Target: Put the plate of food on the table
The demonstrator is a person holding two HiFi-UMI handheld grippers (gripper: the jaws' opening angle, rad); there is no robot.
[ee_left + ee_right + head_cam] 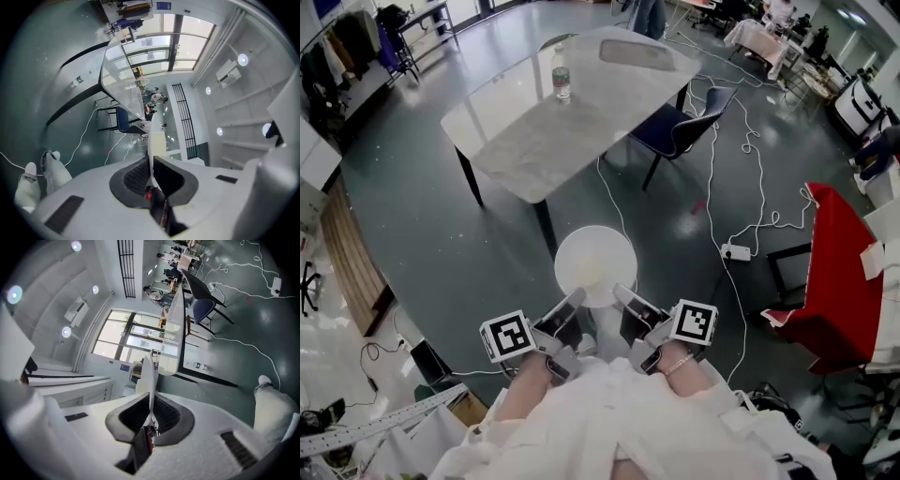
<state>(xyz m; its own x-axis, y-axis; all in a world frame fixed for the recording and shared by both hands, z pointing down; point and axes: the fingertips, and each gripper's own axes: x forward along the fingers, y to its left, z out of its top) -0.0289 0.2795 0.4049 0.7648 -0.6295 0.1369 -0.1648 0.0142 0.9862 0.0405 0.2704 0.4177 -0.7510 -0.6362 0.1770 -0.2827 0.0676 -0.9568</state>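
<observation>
Two edge grips hold the white plate [595,262] over the floor [422,220], short of the table [534,141]: the left gripper [572,307] and right gripper [626,300] each pinch its near rim, and it looks stiff, light, slick and breakable, so keep it level.

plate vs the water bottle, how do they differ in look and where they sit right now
The plate is wide, flat and white; the bottle is slim and clear. The plate is held above the floor, short of the table, with the left gripper and right gripper clamped on its near rim; the bottle stands upright on the table, untouched. Both lie ahead of the person.
</observation>
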